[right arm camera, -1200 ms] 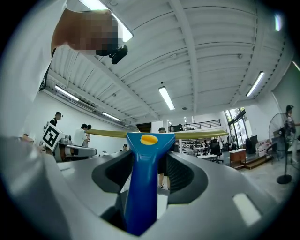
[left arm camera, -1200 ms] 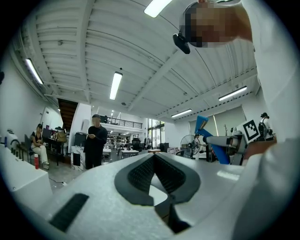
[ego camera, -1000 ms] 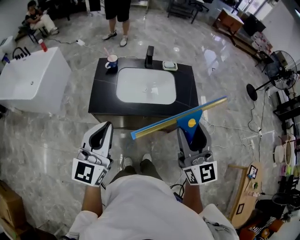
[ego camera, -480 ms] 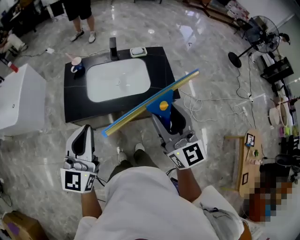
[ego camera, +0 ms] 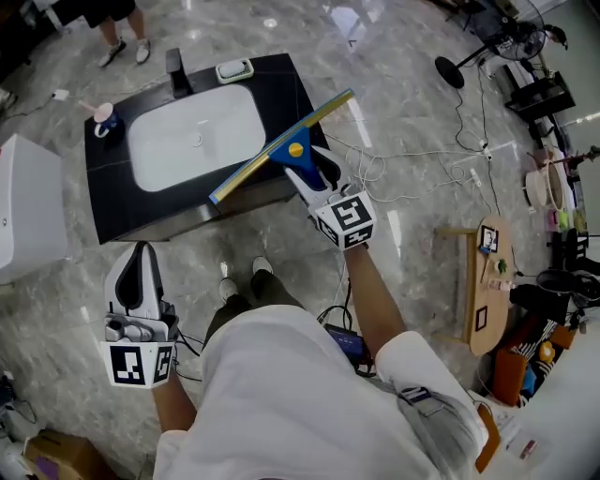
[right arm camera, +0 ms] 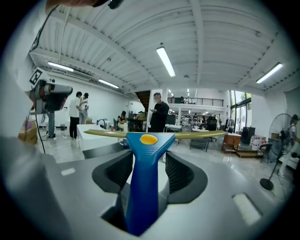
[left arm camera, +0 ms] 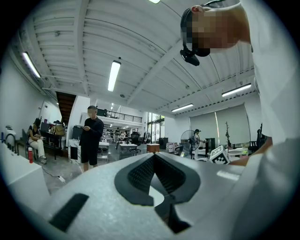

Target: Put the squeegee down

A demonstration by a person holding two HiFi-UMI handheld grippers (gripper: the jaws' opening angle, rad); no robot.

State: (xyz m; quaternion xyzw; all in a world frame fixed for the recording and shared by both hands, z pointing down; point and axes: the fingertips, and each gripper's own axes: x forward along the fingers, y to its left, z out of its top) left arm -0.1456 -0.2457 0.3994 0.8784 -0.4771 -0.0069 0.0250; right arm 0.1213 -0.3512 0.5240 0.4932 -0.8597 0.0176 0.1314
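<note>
My right gripper is shut on the blue handle of the squeegee, whose long yellow-and-blue blade hangs over the near right corner of the black sink counter. In the right gripper view the blue handle stands between the jaws, the blade lying across ahead. My left gripper is held low at my left side, over the floor, shut and holding nothing; its own view shows the jaws closed together.
The counter holds a white basin, a black tap, a soap dish and a mug. A white tub stands at left. Cables lie on the floor at right, near a wooden stool. A person stands beyond the counter.
My right gripper has carried the squeegee forward and up to the counter's near right corner. The left gripper has dropped back toward my left side.
</note>
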